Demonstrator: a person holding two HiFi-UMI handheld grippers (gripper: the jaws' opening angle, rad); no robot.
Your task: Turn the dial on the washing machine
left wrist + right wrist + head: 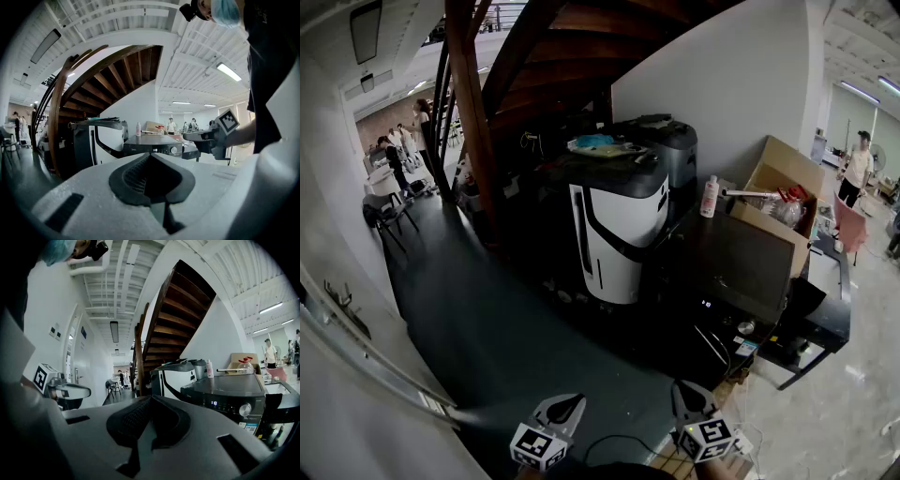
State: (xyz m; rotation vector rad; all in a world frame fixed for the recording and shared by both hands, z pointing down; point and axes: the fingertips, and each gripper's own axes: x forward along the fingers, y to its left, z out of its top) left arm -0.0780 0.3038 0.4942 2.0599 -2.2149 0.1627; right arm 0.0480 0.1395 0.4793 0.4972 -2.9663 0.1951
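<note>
The left gripper (150, 158) and the right gripper (151, 400) are both held fully closed, with nothing between the jaws. The dial (245, 409) on the washing machine (220, 383) is located ahead and right of both grippers, well apart and untouched.

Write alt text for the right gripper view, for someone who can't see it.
The right gripper, jaws shut and empty, fills the foreground, with a dark washing machine ahead at right, its silver dial beside a lit display. The left gripper hovers at left, and a wooden staircase rises behind.
</note>
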